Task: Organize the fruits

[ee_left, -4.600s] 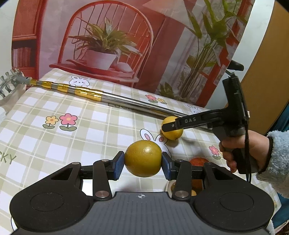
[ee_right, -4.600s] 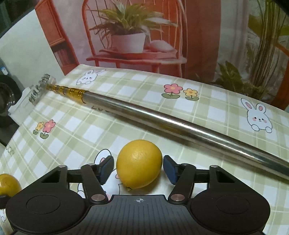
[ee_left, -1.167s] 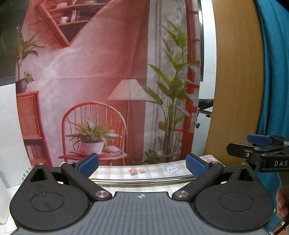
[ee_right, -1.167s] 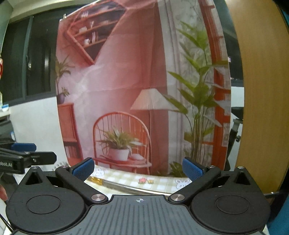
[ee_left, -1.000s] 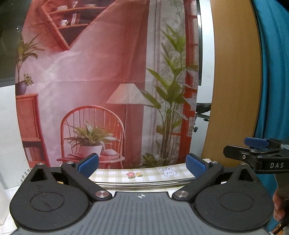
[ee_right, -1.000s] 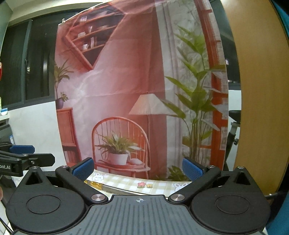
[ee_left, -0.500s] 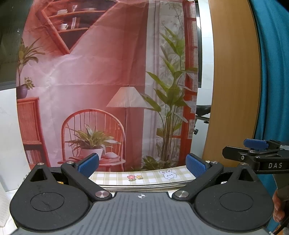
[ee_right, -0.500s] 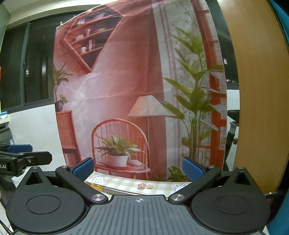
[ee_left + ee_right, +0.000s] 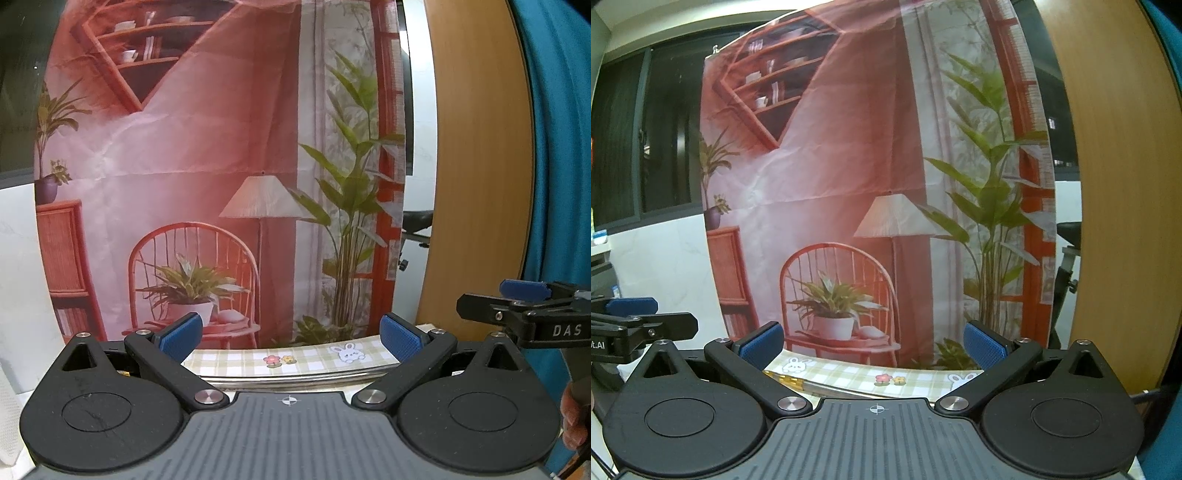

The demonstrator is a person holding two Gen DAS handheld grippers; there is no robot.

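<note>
A: Left gripper (image 9: 290,338) spread wide, empty; right gripper (image 9: 873,345) likewise. Fruit out of view.

B: Presumably firm, rounded, prone to rolling. Best gripped across the middle, gently.

A staged home-style set: a printed backdrop (image 9: 207,155) of a furnished room hangs behind a checked tablecloth (image 9: 295,360).

My right gripper (image 9: 873,345) is spread wide, holding nothing, aimed at the printed backdrop (image 9: 849,184); a metal pole (image 9: 827,387) lies across the checkered tabletop (image 9: 916,376).
</note>
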